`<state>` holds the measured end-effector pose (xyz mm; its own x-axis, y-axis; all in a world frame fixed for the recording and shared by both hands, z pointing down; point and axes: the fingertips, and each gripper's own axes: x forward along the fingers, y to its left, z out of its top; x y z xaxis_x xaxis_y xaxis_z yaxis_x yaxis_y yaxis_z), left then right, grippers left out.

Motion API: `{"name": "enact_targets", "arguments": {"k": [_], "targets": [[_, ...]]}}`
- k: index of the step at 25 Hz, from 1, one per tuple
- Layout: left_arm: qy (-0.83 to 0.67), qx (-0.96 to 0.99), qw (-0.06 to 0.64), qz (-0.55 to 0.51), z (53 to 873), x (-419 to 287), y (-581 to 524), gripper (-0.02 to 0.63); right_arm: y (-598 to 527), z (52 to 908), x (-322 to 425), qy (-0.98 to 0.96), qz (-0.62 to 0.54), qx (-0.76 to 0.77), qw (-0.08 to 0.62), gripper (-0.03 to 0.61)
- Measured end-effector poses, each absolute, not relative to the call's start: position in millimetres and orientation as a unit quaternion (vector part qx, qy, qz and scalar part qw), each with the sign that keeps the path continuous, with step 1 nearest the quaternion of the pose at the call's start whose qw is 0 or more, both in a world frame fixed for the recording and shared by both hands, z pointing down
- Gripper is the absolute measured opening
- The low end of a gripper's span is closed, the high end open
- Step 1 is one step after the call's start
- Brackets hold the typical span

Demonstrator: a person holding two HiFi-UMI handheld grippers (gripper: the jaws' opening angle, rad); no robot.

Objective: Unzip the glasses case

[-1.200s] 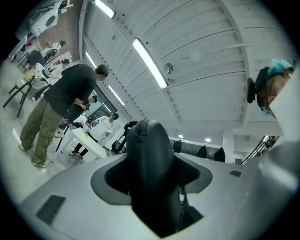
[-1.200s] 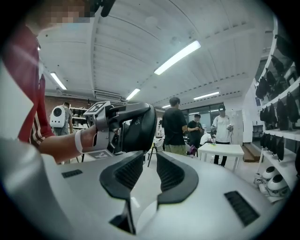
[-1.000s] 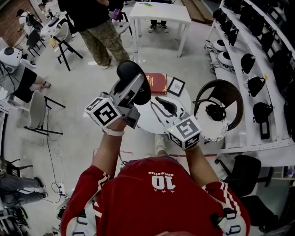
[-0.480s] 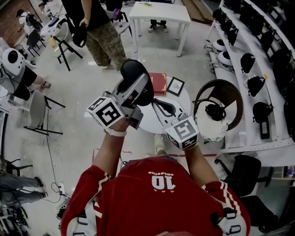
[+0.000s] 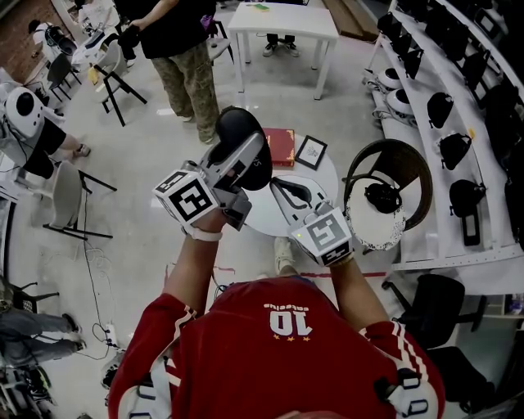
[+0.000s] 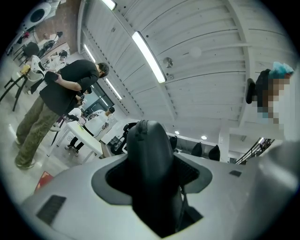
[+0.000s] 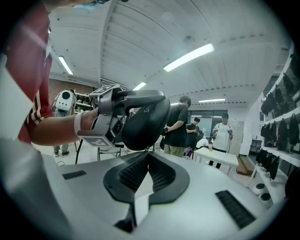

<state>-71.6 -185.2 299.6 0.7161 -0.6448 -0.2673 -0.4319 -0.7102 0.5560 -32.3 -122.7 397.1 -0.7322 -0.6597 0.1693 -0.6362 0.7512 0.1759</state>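
Note:
A black oval glasses case (image 5: 235,133) is held up in the air, with my left gripper (image 5: 246,161) shut on its sides. In the left gripper view the case (image 6: 150,159) stands upright between the grey fingers (image 6: 84,187) of the left gripper (image 6: 154,164). My right gripper (image 5: 274,182) comes in from the right, with its tips at the case's lower edge. In the right gripper view the right gripper (image 7: 147,152) has its jaws closed together just under the case (image 7: 145,122), pinching a small zipper pull that hangs from it.
Below my hands is a small round white table (image 5: 270,214) with a red book (image 5: 278,147) and a small framed picture (image 5: 312,153). A round chair (image 5: 385,164) with headphones stands at the right. Beyond are a standing person (image 5: 176,49), a white table (image 5: 282,24) and shelves.
Both grippers have hardly moved; the right gripper's tips have edged a little closer to the case. The person in the background has walked left.

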Motion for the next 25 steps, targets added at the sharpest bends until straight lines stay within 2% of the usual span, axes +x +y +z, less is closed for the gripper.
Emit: {"name": "enact_targets", "arguments": {"k": [7,25], "targets": [[-0.277,0.902,0.257,-0.208,314.5,-67.2,-181.5,0.268,-122.8,400.9,-29.1,-0.924,-0.064,0.358,0.123,0.017],[-0.232,0.924,0.26,-0.155,332.9,-50.7,-166.9,0.268,-133.8,390.2,-19.5,-0.914,-0.078,0.376,0.131,0.017]]}}
